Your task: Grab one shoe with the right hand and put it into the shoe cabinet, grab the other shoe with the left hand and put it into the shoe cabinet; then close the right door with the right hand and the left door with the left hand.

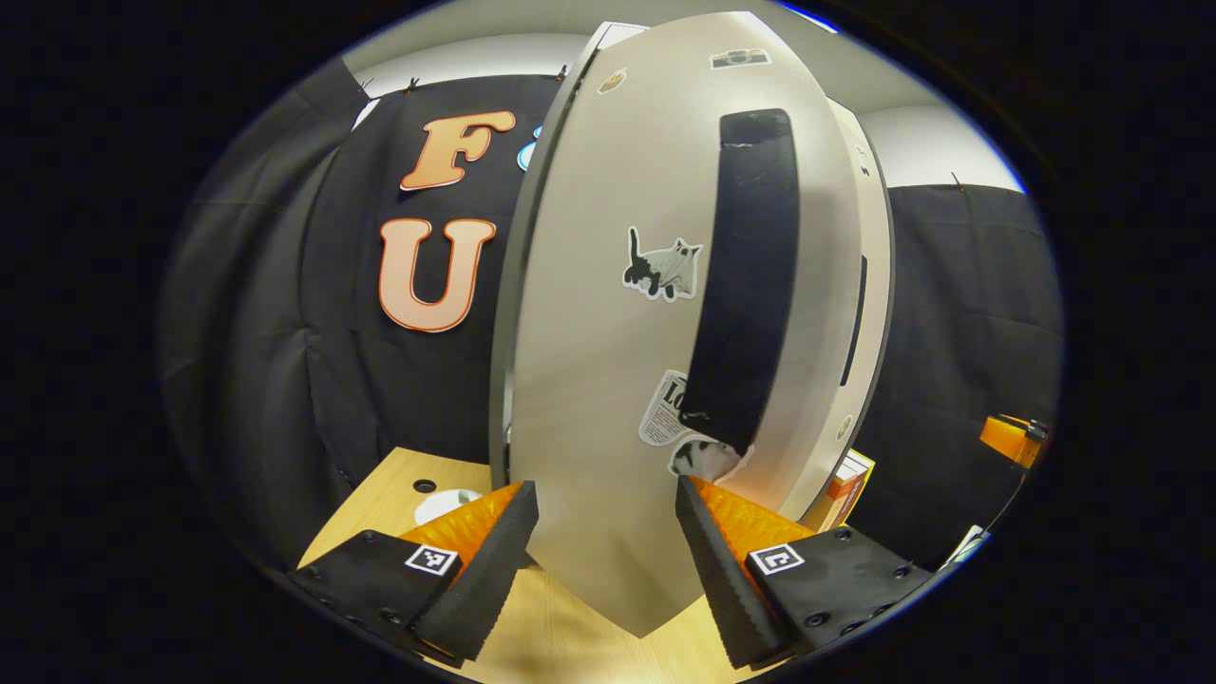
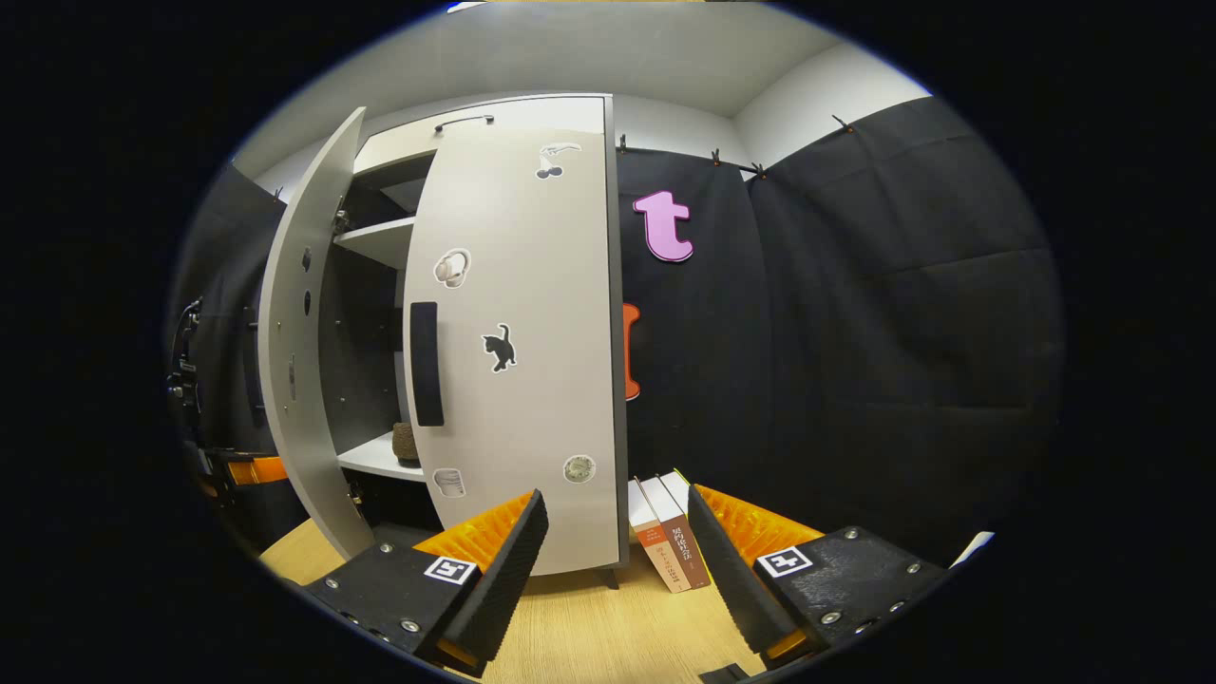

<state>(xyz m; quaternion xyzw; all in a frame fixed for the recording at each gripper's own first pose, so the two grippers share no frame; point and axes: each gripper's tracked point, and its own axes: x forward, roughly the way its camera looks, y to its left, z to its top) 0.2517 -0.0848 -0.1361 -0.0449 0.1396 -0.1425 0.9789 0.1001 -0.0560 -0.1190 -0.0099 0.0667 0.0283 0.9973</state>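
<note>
Left gripper view puts your left tongs [image 1: 606, 532] spread open right against the left door [image 1: 608, 313], which is still ajar. Right gripper view has your right tongs [image 2: 617, 537] open before the nearly closed right door [image 2: 518, 332]; a shoe [image 2: 406, 443] sits on the cabinet shelf [image 2: 366, 458]

Even, bright overhead light, soft shadows, sharp focus, and strong fisheye bending toward the edges.

Black cloth [image 2: 855, 361] drapes the booth all round, clipped beneath a white wall [image 2: 817, 90] — pale wooden worktop [image 2: 589, 627] below, books [image 2: 670, 541] standing against the cloth.
</note>
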